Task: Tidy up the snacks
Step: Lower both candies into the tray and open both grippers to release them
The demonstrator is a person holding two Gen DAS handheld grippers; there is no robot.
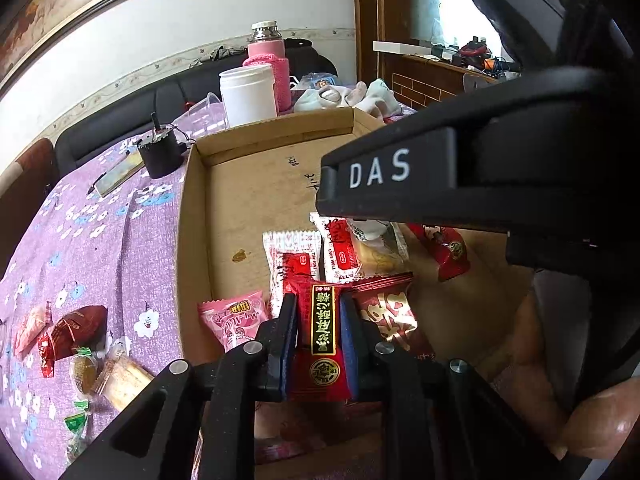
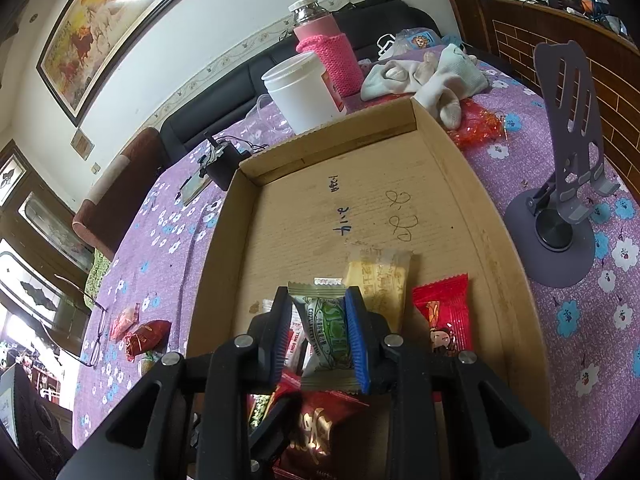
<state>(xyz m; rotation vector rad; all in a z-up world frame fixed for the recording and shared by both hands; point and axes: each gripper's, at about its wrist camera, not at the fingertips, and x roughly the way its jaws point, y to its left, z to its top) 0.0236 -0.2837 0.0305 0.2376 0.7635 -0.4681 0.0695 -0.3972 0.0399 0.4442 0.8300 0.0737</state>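
While creased, the green-white snack packet (image 2: 326,330) shows printed lettering

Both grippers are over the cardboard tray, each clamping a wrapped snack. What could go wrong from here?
1. The right gripper holds the green-and-white wrapped snack by its soft middle; it might slip or get crushed.
2. The left gripper with the red packet with a black label sits close under the right one, so they may collide.
3. Dropping either onto the crowded near end of the shallow cardboard tray could pile snacks up.
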